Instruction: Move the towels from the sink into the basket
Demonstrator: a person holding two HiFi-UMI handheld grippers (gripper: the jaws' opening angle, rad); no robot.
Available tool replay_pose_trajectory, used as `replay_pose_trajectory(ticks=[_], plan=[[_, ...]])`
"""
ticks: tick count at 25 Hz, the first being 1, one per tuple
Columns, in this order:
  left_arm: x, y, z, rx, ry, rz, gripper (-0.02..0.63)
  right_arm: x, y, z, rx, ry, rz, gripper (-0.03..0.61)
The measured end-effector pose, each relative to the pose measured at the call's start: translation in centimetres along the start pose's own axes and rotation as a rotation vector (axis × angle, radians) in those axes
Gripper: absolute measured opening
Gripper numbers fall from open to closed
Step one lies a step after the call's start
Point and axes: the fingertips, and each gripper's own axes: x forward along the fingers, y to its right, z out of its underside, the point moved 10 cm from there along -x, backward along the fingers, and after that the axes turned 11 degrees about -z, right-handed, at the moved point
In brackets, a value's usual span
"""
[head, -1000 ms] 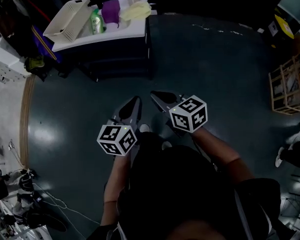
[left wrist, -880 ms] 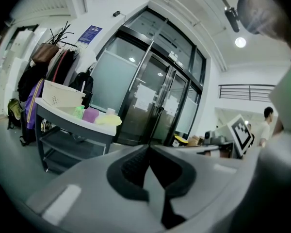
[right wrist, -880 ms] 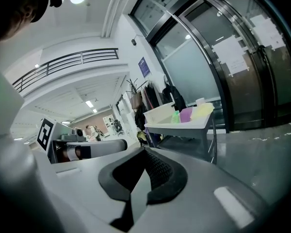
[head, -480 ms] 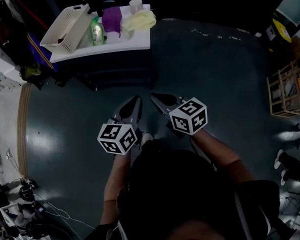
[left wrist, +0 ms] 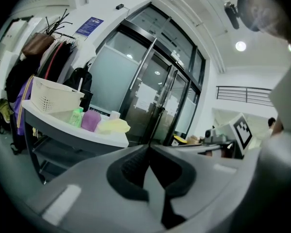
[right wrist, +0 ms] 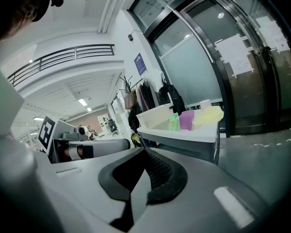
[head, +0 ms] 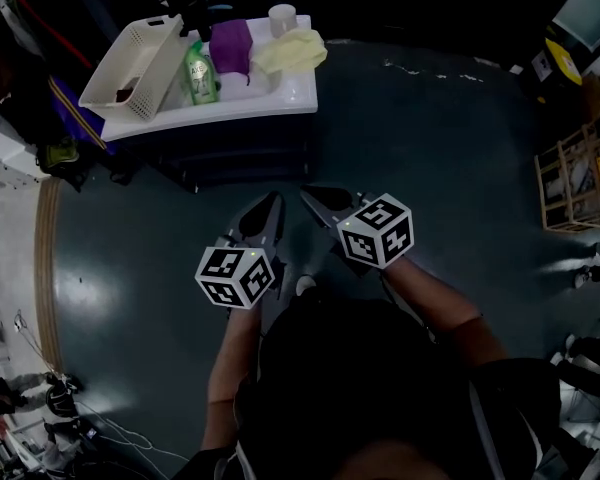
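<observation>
A white sink unit (head: 280, 104) stands ahead on the dark floor. On it lie a purple towel (head: 230, 45) and a yellow towel (head: 292, 50). A cream slatted basket (head: 130, 63) sits at its left end. Both grippers hang side by side well short of the unit, with nothing held. My left gripper (head: 271, 203) is shut, its jaws meeting at the tips (left wrist: 149, 147). My right gripper (head: 312, 193) is shut too, jaws together (right wrist: 144, 152). The gripper views show the towels (left wrist: 90, 121) (right wrist: 208, 115) and basket (right wrist: 153, 116) in the distance.
A green soap bottle (head: 199, 73) and a white cup (head: 282, 16) stand on the sink unit. Clothes on a rack (left wrist: 48, 62) hang left of it. A wooden crate (head: 580, 173) sits at the right. Glass doors (left wrist: 155, 96) rise behind the unit.
The sink unit has grown nearer and shifted right in the head view as the person walks toward it. Both grippers keep their pose relative to the body.
</observation>
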Motion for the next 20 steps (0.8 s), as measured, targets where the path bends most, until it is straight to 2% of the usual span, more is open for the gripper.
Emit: replay_pose_trajectory(ticks=[11, 20], plan=[[1.5, -4.9, -0.7, 0.024, -0.040, 0.023, 0.006, 4.9, 0.7, -0.5, 0.008, -0.010, 0.032, -0.002], [3.5, -6.4, -0.7, 0.004, -0.071, 0.031, 0.006, 6.3, 2.7, -1.2, 0.024, -0.023, 0.061, -0.002]])
